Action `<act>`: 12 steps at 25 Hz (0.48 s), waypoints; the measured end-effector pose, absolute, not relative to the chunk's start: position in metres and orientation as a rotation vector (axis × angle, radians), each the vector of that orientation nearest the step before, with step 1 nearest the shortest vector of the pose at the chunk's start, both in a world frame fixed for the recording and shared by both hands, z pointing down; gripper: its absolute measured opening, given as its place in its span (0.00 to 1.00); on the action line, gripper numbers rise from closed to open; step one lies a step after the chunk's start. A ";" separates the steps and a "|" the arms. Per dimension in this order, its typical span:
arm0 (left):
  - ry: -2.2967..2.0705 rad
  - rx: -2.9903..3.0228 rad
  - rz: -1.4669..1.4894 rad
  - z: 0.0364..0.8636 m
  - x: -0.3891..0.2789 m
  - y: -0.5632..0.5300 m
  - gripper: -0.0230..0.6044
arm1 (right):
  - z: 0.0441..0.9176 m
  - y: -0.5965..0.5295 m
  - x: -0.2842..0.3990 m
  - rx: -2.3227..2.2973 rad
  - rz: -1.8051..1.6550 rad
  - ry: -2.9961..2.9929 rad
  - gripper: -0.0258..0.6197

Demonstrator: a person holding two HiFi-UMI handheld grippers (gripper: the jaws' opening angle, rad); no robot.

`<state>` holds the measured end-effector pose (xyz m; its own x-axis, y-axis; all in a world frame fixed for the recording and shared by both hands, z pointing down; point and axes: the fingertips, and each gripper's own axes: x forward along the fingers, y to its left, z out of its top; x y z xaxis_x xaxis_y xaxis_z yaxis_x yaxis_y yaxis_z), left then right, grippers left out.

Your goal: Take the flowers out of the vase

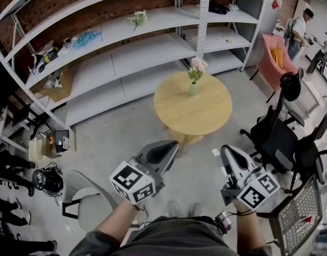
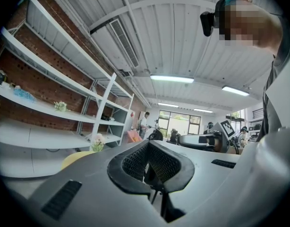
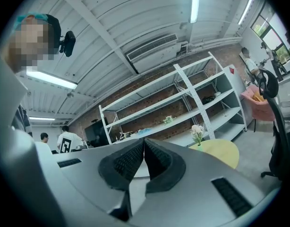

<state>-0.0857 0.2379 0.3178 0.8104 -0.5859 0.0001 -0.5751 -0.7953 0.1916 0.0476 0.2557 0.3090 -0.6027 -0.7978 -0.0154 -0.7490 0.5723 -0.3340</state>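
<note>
Both the grey left gripper (image 1: 171, 144) and right gripper (image 1: 226, 152) are near, jaws closed on nothing. Far off, pale pink flowers (image 1: 197, 67) stand in a small green vase (image 1: 193, 89) on a round yellow table (image 1: 206, 116). Likely the approach stage: next, close in and open a gripper's jaws.

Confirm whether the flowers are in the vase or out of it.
In the vase: the flowers stand upright, stems down inside the vase, which sits on the round table.

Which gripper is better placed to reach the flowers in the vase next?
Probably left: the left gripper looks slightly nearer the table and flowers than the right gripper. Both are shut.
</note>
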 end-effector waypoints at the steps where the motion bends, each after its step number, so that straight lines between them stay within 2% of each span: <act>1: -0.904 2.816 -0.089 0.317 -0.088 0.238 0.05 | 0.308 0.256 0.045 -1.313 -0.441 2.634 0.06; 12: -0.897 2.838 -0.103 0.309 -0.109 0.232 0.05 | 0.303 0.254 0.029 -1.332 -0.431 2.604 0.06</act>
